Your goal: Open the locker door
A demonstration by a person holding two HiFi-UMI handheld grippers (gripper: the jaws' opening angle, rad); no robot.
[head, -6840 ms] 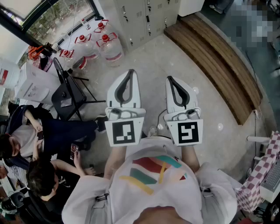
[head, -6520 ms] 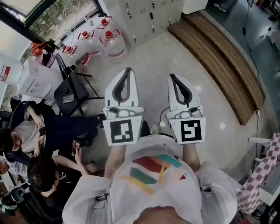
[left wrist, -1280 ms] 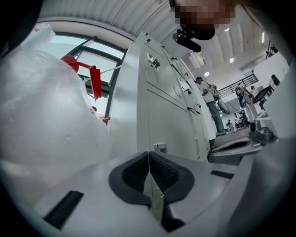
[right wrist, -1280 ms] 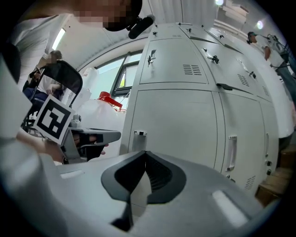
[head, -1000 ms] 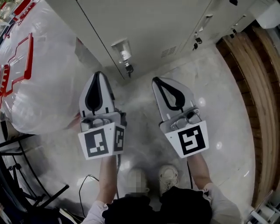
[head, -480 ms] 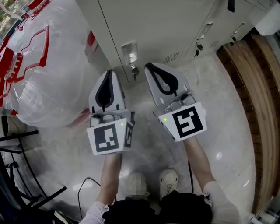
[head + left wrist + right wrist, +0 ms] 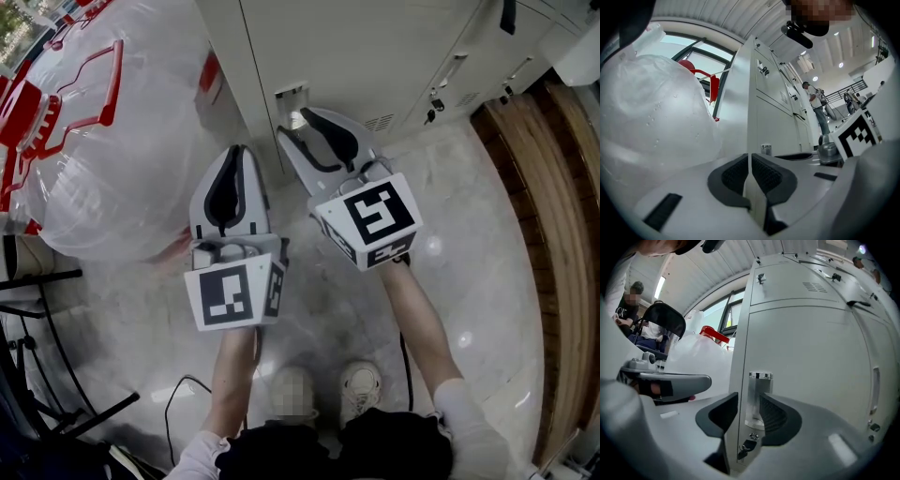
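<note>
The pale grey locker door (image 7: 356, 47) (image 7: 811, 357) carries a small upright metal handle (image 7: 291, 96) (image 7: 759, 394) near its left edge, with a key lock (image 7: 745, 446) just below. My right gripper (image 7: 292, 127) (image 7: 747, 411) is open at the handle. Its jaws have just been opening, and the handle stands between them. The right pad sits close to the handle and a gap shows on the left side. My left gripper (image 7: 236, 155) (image 7: 750, 173) is shut with nothing in it, beside the right one and just short of the locker's left corner.
Large clear water jugs with red handles (image 7: 84, 150) (image 7: 651, 117) crowd the left side right up to the locker. More locker doors (image 7: 487, 56) run to the right. A wooden bench (image 7: 553, 187) lines the right wall. My shoes (image 7: 361, 380) stand on the stone floor.
The right gripper has moved up and left to the door handle and its jaws have opened around it. The left gripper has stayed shut and hardly moved over the last half second.
</note>
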